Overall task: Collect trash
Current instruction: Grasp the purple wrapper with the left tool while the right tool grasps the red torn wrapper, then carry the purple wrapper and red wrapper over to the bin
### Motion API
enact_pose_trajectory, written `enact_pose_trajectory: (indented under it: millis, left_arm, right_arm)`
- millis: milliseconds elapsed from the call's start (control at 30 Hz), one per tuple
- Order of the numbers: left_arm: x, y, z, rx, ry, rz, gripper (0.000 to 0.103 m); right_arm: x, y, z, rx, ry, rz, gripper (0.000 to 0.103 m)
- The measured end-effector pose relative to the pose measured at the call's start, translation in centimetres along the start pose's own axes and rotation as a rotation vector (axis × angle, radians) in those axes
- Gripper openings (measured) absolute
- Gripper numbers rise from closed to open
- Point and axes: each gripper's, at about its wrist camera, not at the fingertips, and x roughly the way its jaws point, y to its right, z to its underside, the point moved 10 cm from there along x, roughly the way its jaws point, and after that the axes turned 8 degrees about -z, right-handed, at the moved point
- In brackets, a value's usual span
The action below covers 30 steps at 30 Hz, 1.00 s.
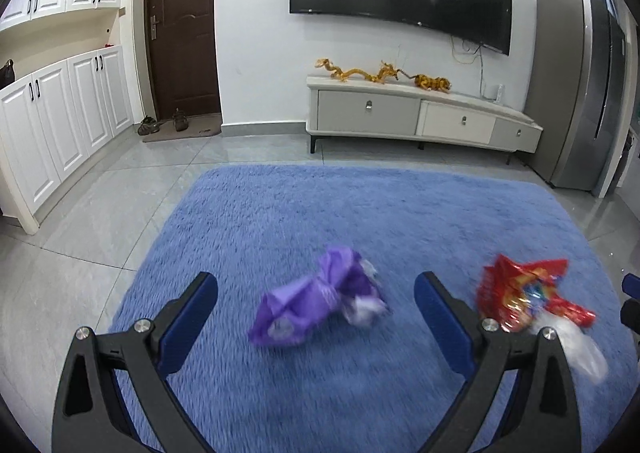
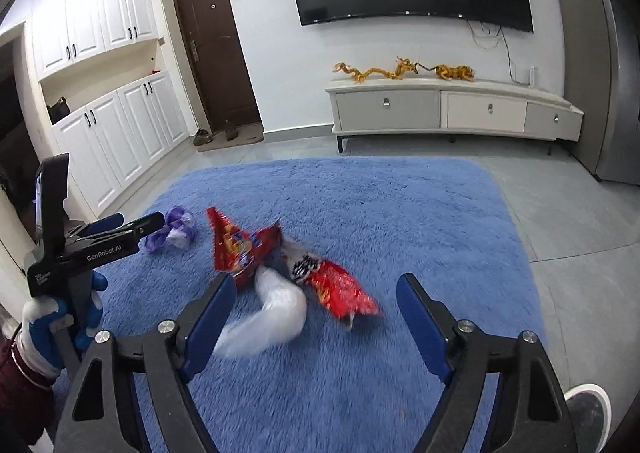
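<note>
On my left feed, the left gripper [image 1: 316,289] has its jaws spread wide and grips nothing; the crumpled purple wrapper [image 1: 320,299] lies on the blue rug [image 1: 360,205] in the lower middle of the frame, in line with the gap between the fingers. At lower right I see a red snack bag [image 1: 528,297] with a white plastic bag [image 1: 580,349] just beside it, both blurred.

On my right feed, the right gripper [image 2: 316,293] is also wide apart and empty. A red snack bag [image 2: 240,245] sits at centre, a second red wrapper [image 2: 340,285] to its right, and the white plastic bag [image 2: 272,317] below them, touching the left finger's tip. The purple wrapper [image 2: 172,233] lies at centre left, beyond the other gripper body held in a blue-gloved hand [image 2: 60,325]
</note>
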Motion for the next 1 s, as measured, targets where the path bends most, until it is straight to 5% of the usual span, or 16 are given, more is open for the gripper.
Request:
enact_pose_trajectory:
  millis: [333,567,800,833,1000]
  left_arm:
    - [4.2,0.5,0.3,-0.019,-0.110,0.067,0.091]
    - [5.1,1.7,1.2,0.026,-0.175,0.110,0.051]
    - [3.5,1.9,1.6,0.029,-0.166,0.133,0.036]
    - [3.2,1.8,1.8,0.029,-0.164,0.135,0.036]
    - [0.0,1.7,2.5,0.029,-0.138,0.172,0.035]
  right_arm:
    - [4.9,2.9,1.2,0.116,-0.130,-0.079,0.055]
    - [5.2,1.9,2.1,0.046,-0.179,-0.082,0.026]
    - [2.5,3.4,2.5,0.034,-0.122,0.023,0.019]
    - [1.6,3.9,2.7,0.053,-0.105,0.030,0.005]
    - [-1.7,5.1,3.4,0.094,-0.059,0.052,0.006]
